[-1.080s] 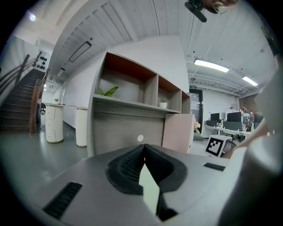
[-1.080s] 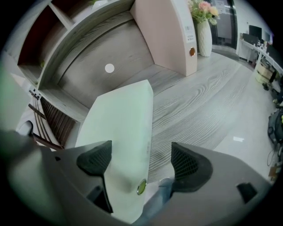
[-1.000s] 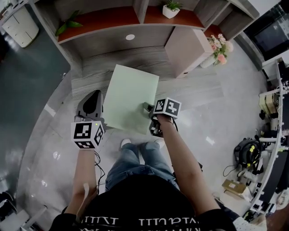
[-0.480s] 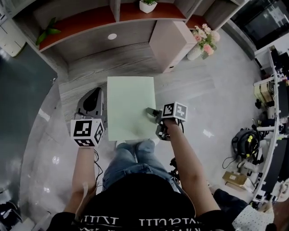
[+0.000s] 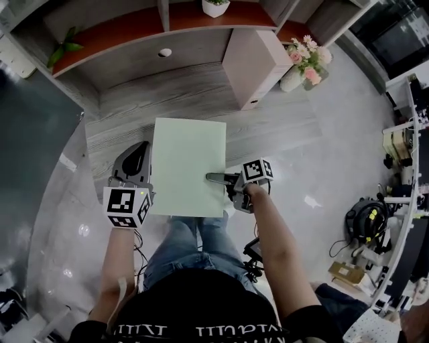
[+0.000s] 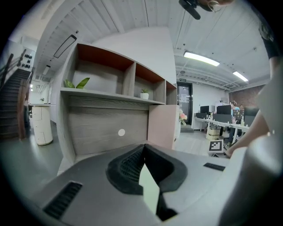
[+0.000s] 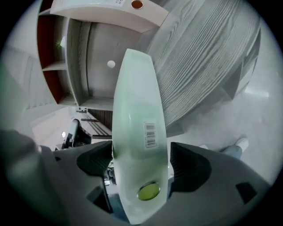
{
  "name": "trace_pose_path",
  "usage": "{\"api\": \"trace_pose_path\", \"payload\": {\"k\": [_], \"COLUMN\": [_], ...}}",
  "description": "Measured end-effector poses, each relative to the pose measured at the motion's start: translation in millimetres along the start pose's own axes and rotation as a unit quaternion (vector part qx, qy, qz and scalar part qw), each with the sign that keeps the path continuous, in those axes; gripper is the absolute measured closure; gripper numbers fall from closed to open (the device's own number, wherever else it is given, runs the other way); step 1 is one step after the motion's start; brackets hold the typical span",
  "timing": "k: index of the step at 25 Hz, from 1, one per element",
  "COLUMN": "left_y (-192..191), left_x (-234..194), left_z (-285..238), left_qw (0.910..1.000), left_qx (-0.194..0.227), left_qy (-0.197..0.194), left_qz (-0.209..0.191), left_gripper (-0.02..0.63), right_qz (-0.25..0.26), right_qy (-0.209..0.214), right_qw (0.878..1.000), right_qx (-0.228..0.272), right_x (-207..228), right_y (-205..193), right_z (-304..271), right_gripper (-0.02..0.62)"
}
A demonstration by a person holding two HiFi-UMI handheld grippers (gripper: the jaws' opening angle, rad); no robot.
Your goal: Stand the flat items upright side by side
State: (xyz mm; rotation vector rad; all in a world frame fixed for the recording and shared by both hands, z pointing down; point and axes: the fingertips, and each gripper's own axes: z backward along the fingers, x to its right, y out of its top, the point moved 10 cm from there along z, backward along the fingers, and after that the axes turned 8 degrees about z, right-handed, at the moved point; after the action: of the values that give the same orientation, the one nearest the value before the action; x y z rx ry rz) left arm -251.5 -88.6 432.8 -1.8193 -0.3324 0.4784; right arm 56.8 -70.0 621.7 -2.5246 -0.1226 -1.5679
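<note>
Held the pale green folder (image 5: 188, 167) flat at frame centre, left edge pinched in the left gripper (image 5: 139, 157), right edge clamped in the right gripper (image 5: 216, 178)

barcode (image 7: 151, 134) on green sheet (image 7: 137, 88), nothing legible

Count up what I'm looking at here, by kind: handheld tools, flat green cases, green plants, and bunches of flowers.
Handheld tools: 2, the left tool and the right tool
Flat cases: 1, the pale green case
Green plants: 2, the leafy plant and the potted plant
Flower bunches: 1, the pink flower bunch
Total: 6
</note>
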Motion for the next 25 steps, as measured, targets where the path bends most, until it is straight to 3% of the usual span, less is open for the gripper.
{"api": "trace_pose_path", "payload": {"k": [4,9,17,25], "left_y": [-2,-3,8,18], "left_x": [2,2,6,-2], "left_z": [3,2,1,12], "left_qw": [0.9999,0.9998,0.9997,0.9989], "left_qx": [-0.009,-0.007,0.021,0.046], "left_qy": [0.010,0.018,0.009,0.004], "left_qz": [-0.009,-0.005,0.005,0.005], "left_gripper": [0.595,0.594,0.594,0.594], "right_qz": [0.020,0.016,0.045,0.143], "right_qy": [0.062,0.049,-0.052,-0.174], "right_qw": [0.998,0.998,0.994,0.964], "right_qx": [-0.009,-0.025,-0.079,-0.143], "right_x": [4,-2,-41,-95], "right_y": [0,4,30,71], "right_z": [-13,-9,19,42], "right_gripper": [0.184,0.222,0.236,0.235]}}
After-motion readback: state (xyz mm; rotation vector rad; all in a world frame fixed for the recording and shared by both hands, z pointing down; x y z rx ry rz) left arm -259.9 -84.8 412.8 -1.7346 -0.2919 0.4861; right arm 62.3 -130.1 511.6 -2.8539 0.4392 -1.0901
